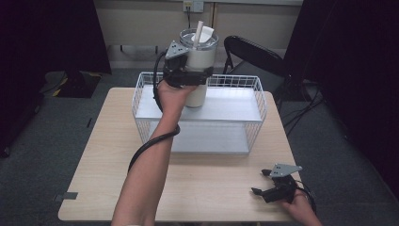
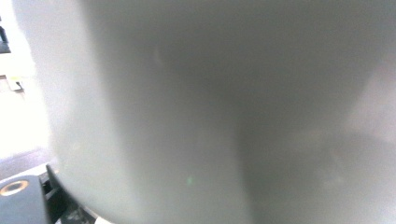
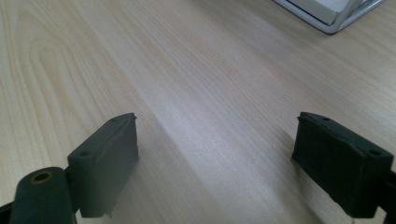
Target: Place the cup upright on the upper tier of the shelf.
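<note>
Two grippers: one high, one low.
Left gripper (image 1: 188, 77): clamped around the white tumbler (image 1: 197, 66), held above the wire basket (image 1: 256, 101).
Right gripper (image 3: 217, 158): jaws wide apart, low over the wooden table (image 1: 207, 183), near its front right corner.

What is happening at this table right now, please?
A person is working with a handheld gripper in each hand. The left gripper is shut on a white tumbler with a straw and holds it upright in the air over the white wire basket at the far side of the wooden table. The right gripper rests low near the table's front right corner, its fingers wide apart and holding nothing.
</note>
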Action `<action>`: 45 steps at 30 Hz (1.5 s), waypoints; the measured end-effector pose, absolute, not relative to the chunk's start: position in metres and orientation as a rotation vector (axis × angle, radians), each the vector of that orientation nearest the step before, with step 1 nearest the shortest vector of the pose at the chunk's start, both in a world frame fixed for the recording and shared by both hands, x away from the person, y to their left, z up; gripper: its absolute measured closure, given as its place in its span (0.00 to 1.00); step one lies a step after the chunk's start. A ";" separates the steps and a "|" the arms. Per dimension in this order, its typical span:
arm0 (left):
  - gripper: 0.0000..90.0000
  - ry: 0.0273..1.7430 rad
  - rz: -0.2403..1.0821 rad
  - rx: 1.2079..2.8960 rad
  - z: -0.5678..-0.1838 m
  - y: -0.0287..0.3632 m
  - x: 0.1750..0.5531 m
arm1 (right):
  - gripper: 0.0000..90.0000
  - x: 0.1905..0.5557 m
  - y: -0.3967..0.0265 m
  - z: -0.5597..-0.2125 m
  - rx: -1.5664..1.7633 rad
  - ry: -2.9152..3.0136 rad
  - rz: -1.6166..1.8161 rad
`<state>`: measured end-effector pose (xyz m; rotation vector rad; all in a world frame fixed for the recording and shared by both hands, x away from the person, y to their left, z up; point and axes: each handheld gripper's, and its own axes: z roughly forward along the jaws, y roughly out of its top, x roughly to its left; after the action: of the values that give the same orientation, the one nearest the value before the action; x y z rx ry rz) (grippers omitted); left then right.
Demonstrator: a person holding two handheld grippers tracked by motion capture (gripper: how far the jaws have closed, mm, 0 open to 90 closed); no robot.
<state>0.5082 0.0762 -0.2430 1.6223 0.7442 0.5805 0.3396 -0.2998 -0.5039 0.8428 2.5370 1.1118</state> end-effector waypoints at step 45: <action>0.07 0.684 0.569 1.642 -0.259 0.094 0.499 | 0.14 0.338 -0.300 -0.504 0.842 2.537 1.116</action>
<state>0.4989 0.0937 -0.2591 1.6420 0.6836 0.5693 0.3385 -0.3001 -0.5040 0.8423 2.5370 1.1160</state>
